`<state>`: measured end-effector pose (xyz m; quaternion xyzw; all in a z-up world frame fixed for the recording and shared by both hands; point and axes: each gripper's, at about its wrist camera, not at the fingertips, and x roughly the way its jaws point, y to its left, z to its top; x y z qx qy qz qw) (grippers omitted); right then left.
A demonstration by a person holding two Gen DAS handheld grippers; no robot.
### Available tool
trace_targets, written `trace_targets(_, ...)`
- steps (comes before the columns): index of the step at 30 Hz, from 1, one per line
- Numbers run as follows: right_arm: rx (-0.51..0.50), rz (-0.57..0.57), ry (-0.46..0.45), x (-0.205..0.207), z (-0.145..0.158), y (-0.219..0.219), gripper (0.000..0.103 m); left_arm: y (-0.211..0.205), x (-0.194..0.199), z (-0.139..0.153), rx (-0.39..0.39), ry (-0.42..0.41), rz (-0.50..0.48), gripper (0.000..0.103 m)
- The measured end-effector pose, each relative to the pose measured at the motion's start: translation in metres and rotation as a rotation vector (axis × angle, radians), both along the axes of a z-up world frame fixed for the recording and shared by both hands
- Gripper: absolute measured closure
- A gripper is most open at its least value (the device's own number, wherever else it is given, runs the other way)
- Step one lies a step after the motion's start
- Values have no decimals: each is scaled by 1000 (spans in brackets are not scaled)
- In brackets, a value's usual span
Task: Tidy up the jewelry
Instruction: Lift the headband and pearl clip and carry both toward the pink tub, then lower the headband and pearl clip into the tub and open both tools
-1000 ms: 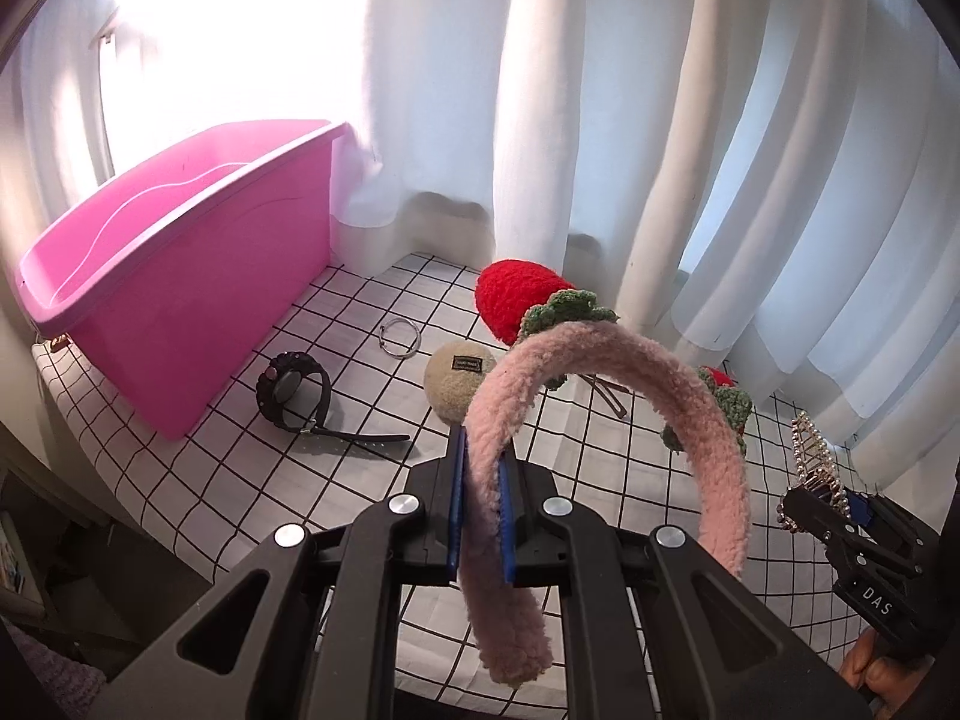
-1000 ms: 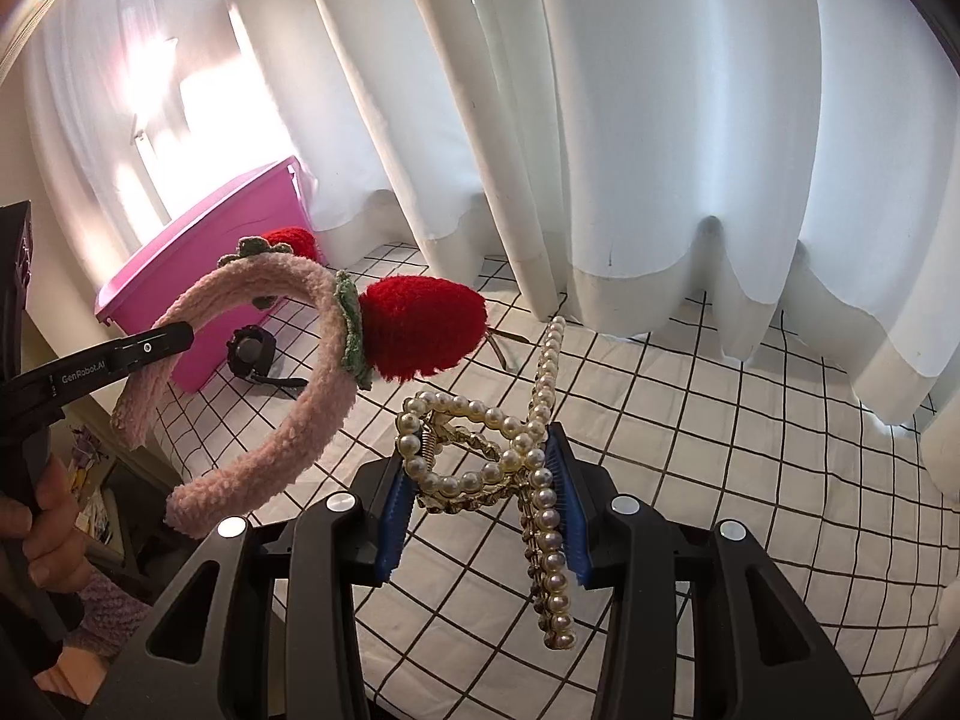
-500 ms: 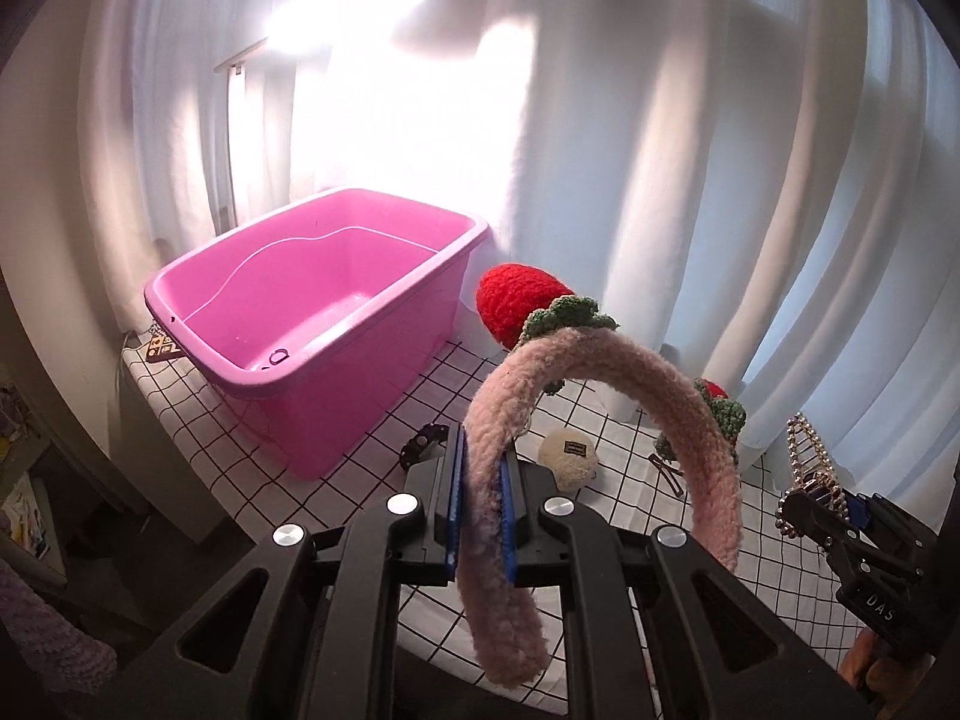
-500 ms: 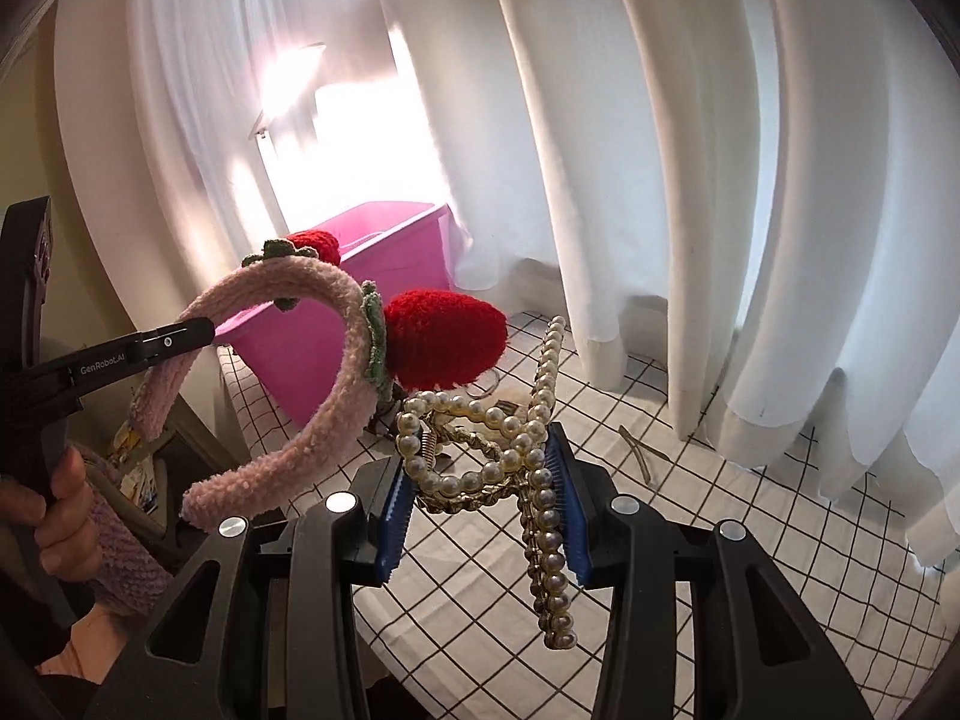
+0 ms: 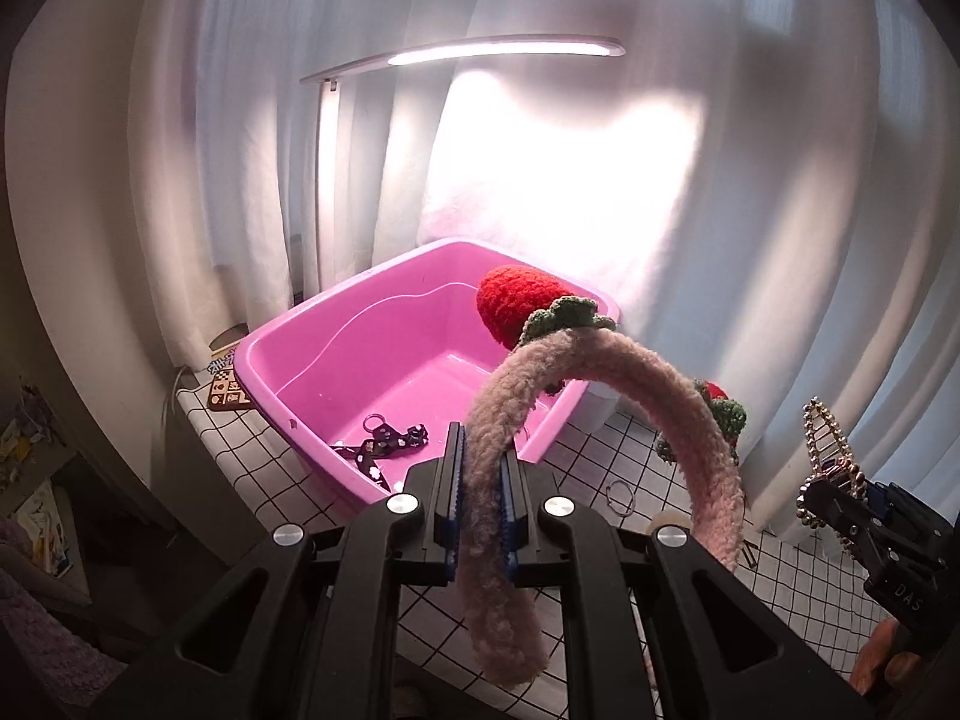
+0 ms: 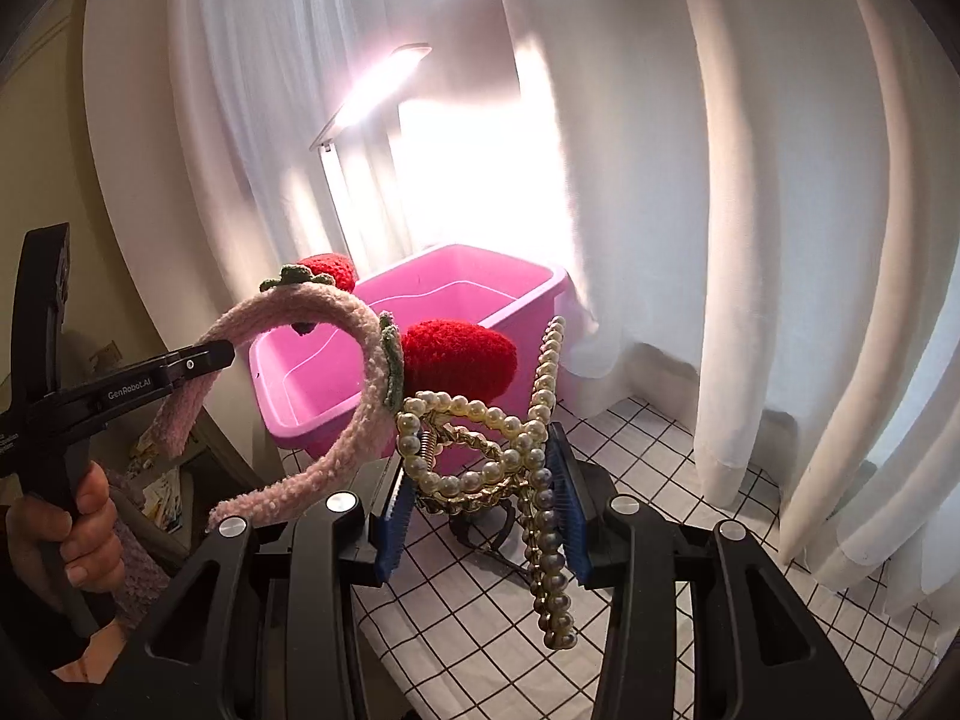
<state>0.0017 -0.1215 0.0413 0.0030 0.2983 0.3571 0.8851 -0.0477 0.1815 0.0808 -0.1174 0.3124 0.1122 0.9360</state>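
My left gripper [image 5: 478, 510] is shut on a fuzzy pink headband [image 5: 606, 372] with red knitted strawberries, held in the air just before the pink bin [image 5: 372, 330]. The headband also shows in the right wrist view [image 6: 360, 384], with the left gripper [image 6: 210, 357] clamped on its end. My right gripper [image 6: 483, 516] is shut on a pearl and gold hair claw [image 6: 480, 438], held above the checked table; the claw also shows at the right of the left wrist view [image 5: 831, 450]. A black strap with a ring [image 5: 384, 441] lies inside the bin.
White curtains hang behind the table [image 6: 690, 540] with its checked cloth. A lit desk lamp [image 5: 498, 51] stands over the bin. A metal ring [image 5: 620, 492] and a beige round item [image 5: 669, 521] lie on the cloth right of the bin. The table edge drops off at left.
Both grippers have swung left and risen toward the pink bin with their items. The bin's inside and the lamp now fill the views.
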Motion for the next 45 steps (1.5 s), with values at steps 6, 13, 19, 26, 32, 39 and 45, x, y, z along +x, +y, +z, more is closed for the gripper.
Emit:
trace_targets(6, -6, 24, -27, 37, 12, 65, 63, 47, 32, -4, -16, -2, 33, 92)
trace_targets(13, -32, 58, -20, 85, 21, 122, 63, 90, 69, -19, -46, 22, 51, 92)
trace_targets(19, -48, 73, 14, 125, 19, 156, 63, 111, 98, -41, -75, 81, 57, 91)
trace_targets(26, -117, 97, 83, 162, 0, 192, 63, 116, 129, -60, -56, 163, 58, 91)
trace_targets(32, -200, 116, 142, 186, -18, 216, 63, 118, 155, -79, -66, 250, 44, 89)
trace_targets(39, -300, 138, 225, 208, -43, 244, 63, 122, 177, -106, -101, 363, 37, 89)
trace_targets(45, -379, 137, 299, 223, -66, 259, 63, 125, 186, -119, -126, 434, 26, 87)
